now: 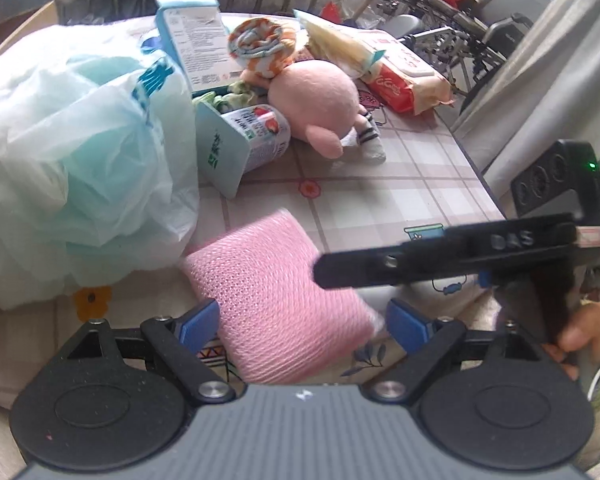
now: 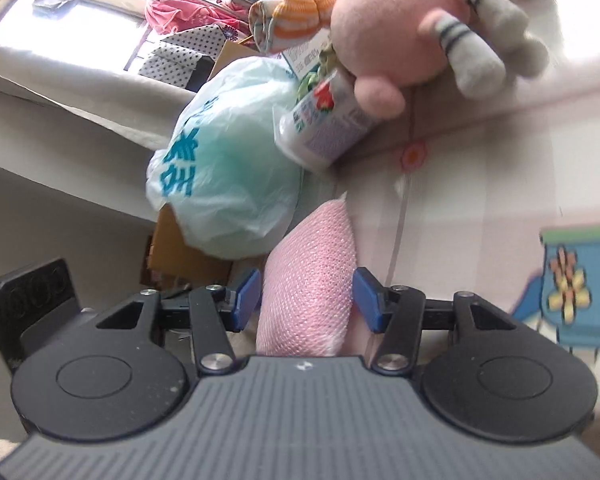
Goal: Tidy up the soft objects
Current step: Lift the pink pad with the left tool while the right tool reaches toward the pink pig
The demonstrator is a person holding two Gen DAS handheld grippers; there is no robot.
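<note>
Left wrist view: the left hand-held gripper (image 1: 302, 320) stands wide around a pink mesh sponge (image 1: 278, 300), pads clear. The right hand-held gripper (image 2: 306, 300) grips it, near the checked surface's (image 1: 380, 208) edge.

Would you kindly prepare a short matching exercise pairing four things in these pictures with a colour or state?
Things:
1. sponge
2. plastic bag
3. plush toy
4. left gripper

Descriptions:
A. jaws wide, pads clear of the sponge
B. pink mesh cover, between the right gripper's pads
C. pale green, crumpled
D. pink, round, striped grey feet

Pairs: 1-B, 2-C, 3-D, 4-A
</note>
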